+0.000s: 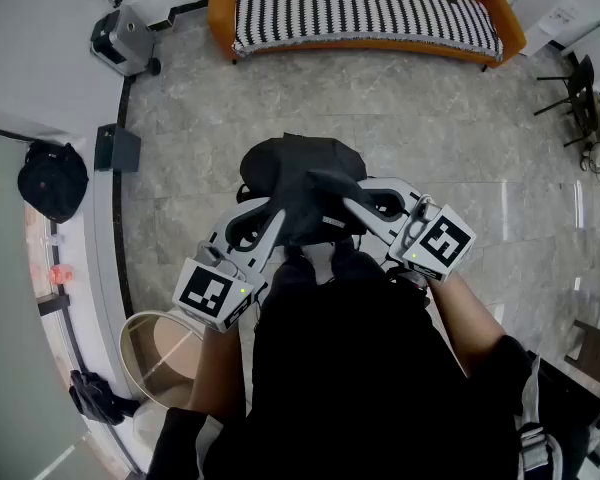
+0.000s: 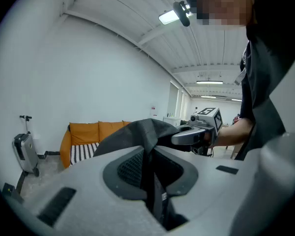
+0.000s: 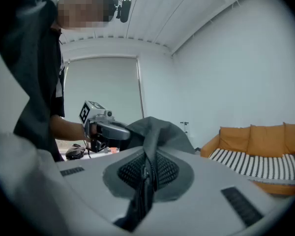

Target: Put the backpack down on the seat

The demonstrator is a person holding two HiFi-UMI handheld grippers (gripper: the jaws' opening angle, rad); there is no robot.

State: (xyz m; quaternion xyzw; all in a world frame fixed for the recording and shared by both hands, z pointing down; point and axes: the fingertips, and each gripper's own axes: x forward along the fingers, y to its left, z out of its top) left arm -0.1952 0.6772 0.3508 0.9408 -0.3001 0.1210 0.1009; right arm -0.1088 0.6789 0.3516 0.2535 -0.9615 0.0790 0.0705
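Grey scooter (image 1: 123, 38) upper left – black bag (image 1: 52, 180) at left edge, dark box (image 1: 117, 149) near it. Round tan bin (image 1: 160, 353) lower left – black chair (image 1: 577, 88) upper right.

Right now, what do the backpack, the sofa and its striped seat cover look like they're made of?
Backpack: matte dark grey woven fabric, likely nylon or polyester; it drapes and folds softly.
Sofa: smooth, even orange upholstery; whether it is leather-like or cloth is hard to tell.
Striped seat cover: black-and-white textile, probably woven; it lies flat like a thin blanket.
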